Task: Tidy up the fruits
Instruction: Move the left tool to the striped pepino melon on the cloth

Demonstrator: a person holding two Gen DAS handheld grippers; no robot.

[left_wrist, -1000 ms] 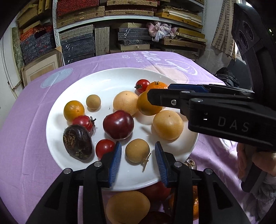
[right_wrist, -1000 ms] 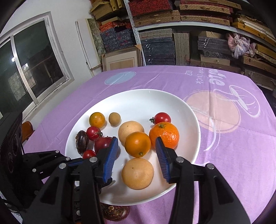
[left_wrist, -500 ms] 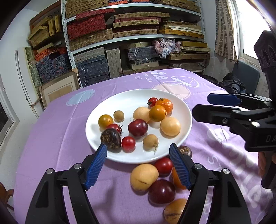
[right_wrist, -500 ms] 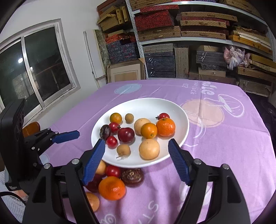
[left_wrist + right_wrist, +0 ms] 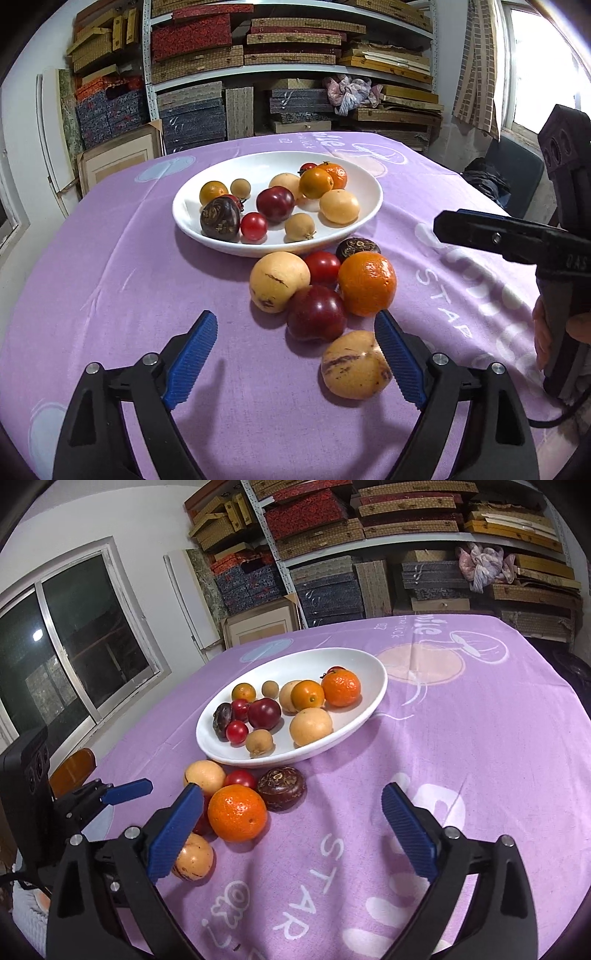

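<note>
Fruits sit in two groups on the purple tablecloth (image 5: 110,280): one lot fills the white plate (image 5: 192,225), the other forms a loose cluster on the cloth touching the plate's near rim. In the left wrist view the cluster holds a large orange (image 5: 366,283), a dark red plum (image 5: 317,313) touching it at its 8 o'clock, a pale yellow fruit (image 5: 277,281) at the plum's 10 o'clock, a red tomato (image 5: 322,264) behind them, a dark brown patterned fruit (image 5: 357,246) against the plate, and a speckled yellow fruit (image 5: 355,364) nearest the camera. The left gripper (image 5: 295,365) hovers above the cloth with its jaws spread wide and nothing between them; the speckled fruit lies just beside its right blue pad. The right gripper (image 5: 291,834) is likewise wide open and holds nothing, its left pad in front of the cluster, with the orange (image 5: 237,813) just at that pad's 3 o'clock. On the plate, an orange mandarin (image 5: 340,687) sits at the far side, at about 1 o'clock.
</note>
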